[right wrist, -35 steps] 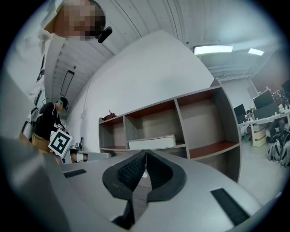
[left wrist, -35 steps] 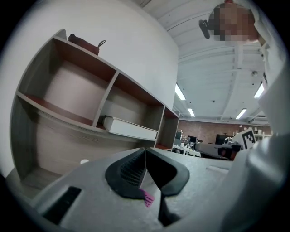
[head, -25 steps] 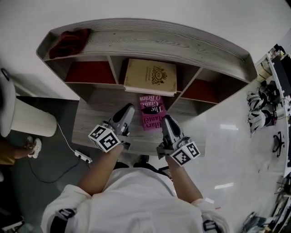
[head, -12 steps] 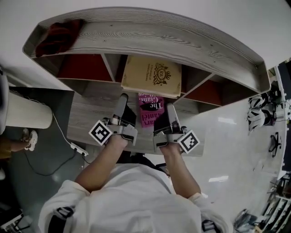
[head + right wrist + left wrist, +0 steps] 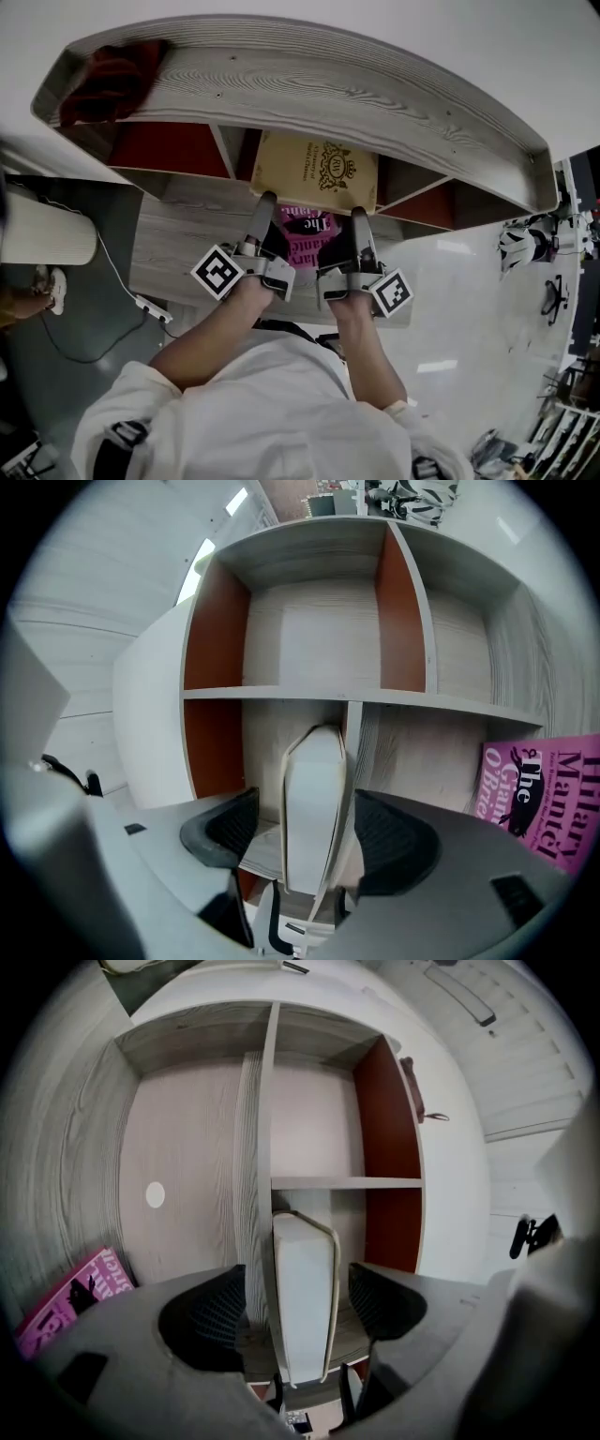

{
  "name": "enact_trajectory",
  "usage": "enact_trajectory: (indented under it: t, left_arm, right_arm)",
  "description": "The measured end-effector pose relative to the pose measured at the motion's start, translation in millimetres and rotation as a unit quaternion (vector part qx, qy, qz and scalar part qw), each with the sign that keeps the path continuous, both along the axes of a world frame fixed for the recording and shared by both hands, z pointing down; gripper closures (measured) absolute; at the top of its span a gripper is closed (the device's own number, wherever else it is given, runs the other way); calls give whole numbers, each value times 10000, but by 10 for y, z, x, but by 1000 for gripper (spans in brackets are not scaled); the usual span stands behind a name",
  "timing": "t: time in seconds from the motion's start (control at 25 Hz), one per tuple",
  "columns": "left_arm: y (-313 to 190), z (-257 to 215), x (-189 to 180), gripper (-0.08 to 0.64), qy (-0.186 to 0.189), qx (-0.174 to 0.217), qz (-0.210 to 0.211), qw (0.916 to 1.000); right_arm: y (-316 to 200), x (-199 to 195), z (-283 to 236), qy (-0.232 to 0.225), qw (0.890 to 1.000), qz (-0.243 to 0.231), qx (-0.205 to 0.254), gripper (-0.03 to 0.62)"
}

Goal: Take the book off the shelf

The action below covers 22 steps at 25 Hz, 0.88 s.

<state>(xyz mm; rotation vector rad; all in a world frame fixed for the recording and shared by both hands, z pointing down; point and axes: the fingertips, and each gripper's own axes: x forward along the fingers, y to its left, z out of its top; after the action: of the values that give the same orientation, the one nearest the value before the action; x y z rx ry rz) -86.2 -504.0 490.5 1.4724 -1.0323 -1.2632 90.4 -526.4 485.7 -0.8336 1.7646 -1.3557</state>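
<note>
**Shelf.** A grey wood-grain shelf (image 5: 309,84) with red panels stands against the wall. A dark red cloth (image 5: 108,84) lies on its top at the left.

**Book.** A tan book (image 5: 319,171) with a crest on its cover lies flat in the middle compartment. Its front edge overhangs the board. It is judged to be the task's thing and is not yet lifted.

**Second book.** A pink book (image 5: 309,234) lies on the lower ledge (image 5: 178,244), directly below the tan one and between the two tools.

**Tongs.** The left tongs (image 5: 265,202) and right tongs (image 5: 359,216) have just been opening and now stand wide apart. In each gripper view the tan book's page edge sits between the jaws. The pads stand clear of it on both sides.

**Risks.**
- If one pair closes before the other, the book may twist and catch the divider.
- A shallow bite near the front edge may slip off the cover and drop the tan book onto the pink one.
- A pad closing on the pages alone would let the cover splay.

**Pose.** Both forearms reach forward side by side from the body. Each tool points nearly level into the compartment. Each is rolled onto its side, one jaw above the book and one below. The left sits at the book's left edge, the right at its right.
</note>
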Motion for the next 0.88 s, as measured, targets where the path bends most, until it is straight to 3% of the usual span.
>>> enact_trajectory:
  t: [0.88]
  left_arm:
    - [-164,37,10,225,351,-372,151,9986]
  right_arm:
    - [-172,-86,27,61,9992,97,-375,318]
